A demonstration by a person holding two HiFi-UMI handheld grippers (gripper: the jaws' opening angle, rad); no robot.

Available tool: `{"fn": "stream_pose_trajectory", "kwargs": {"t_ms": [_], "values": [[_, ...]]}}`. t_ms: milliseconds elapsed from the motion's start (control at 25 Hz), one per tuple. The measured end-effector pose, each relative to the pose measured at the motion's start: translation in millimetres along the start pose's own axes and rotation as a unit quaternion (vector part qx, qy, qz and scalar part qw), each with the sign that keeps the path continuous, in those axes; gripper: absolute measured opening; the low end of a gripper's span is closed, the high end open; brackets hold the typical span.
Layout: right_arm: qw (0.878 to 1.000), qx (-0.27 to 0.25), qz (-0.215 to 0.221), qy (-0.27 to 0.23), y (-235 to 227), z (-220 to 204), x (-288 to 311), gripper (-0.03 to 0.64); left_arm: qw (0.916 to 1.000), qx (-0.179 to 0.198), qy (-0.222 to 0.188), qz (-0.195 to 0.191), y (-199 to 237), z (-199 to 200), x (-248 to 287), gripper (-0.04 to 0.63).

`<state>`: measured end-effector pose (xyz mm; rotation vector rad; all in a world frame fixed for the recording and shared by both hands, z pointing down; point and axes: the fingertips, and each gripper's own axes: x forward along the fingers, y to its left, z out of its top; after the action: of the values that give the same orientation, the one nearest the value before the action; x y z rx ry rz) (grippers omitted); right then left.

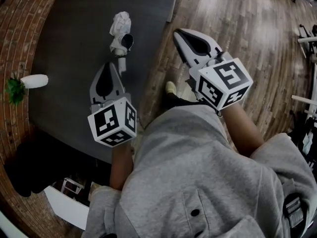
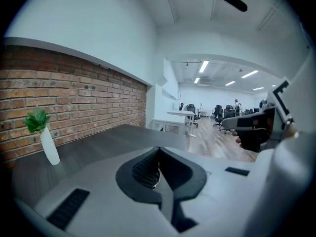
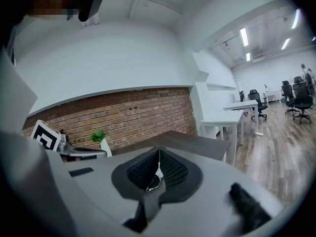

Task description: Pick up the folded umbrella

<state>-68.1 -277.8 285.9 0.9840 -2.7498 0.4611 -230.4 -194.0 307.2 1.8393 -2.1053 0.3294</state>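
Note:
The folded umbrella (image 1: pixel 120 29), a crumpled white bundle with a black end and a short white handle, lies on the dark grey table (image 1: pixel 69 38). My left gripper (image 1: pixel 111 64) is over the table just short of the handle, jaws shut and empty. My right gripper (image 1: pixel 176 32) hangs over the wooden floor to the right of the table edge, also shut with nothing in it. In the left gripper view the pads (image 2: pixel 148 169) meet at the tip of the left gripper (image 2: pixel 158 149). In the right gripper view the right gripper (image 3: pixel 159 151) is also closed. The umbrella is hidden in both gripper views.
A white vase (image 1: pixel 34 81) with a green plant stands by the brick wall (image 1: pixel 20 29) at the table's left; the vase (image 2: pixel 49 147) shows in the left gripper view too. Wooden floor (image 1: pixel 237 29) lies to the right. Desks and office chairs (image 2: pixel 222 117) stand far off.

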Motion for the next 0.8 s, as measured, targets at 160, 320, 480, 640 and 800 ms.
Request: {"fn": "stream_pose_trajectory", "kwargs": {"t_ms": [160,320,480,640,800], "values": [[1.000,-0.003,0.010,0.001,-16,5,12,0.025,1.0000,0.002,-0.003,0.008,-2,6,15,0.014],[1.000,-0.005,0.023,-0.002,-28,12,23,0.025,0.9999,-0.001,-0.002,0.015,-5,10,28,0.014],[0.999,-0.002,0.037,0.002,-34,11,32,0.025,0.9998,-0.004,0.009,0.019,-8,6,33,0.015],[0.999,0.001,0.051,0.008,-33,9,45,0.025,0.9995,-0.008,0.024,0.021,-5,0,37,0.036],[0.998,0.005,0.056,0.015,-31,3,56,0.026,0.9989,-0.013,0.043,0.011,-1,-11,45,0.162]]}}
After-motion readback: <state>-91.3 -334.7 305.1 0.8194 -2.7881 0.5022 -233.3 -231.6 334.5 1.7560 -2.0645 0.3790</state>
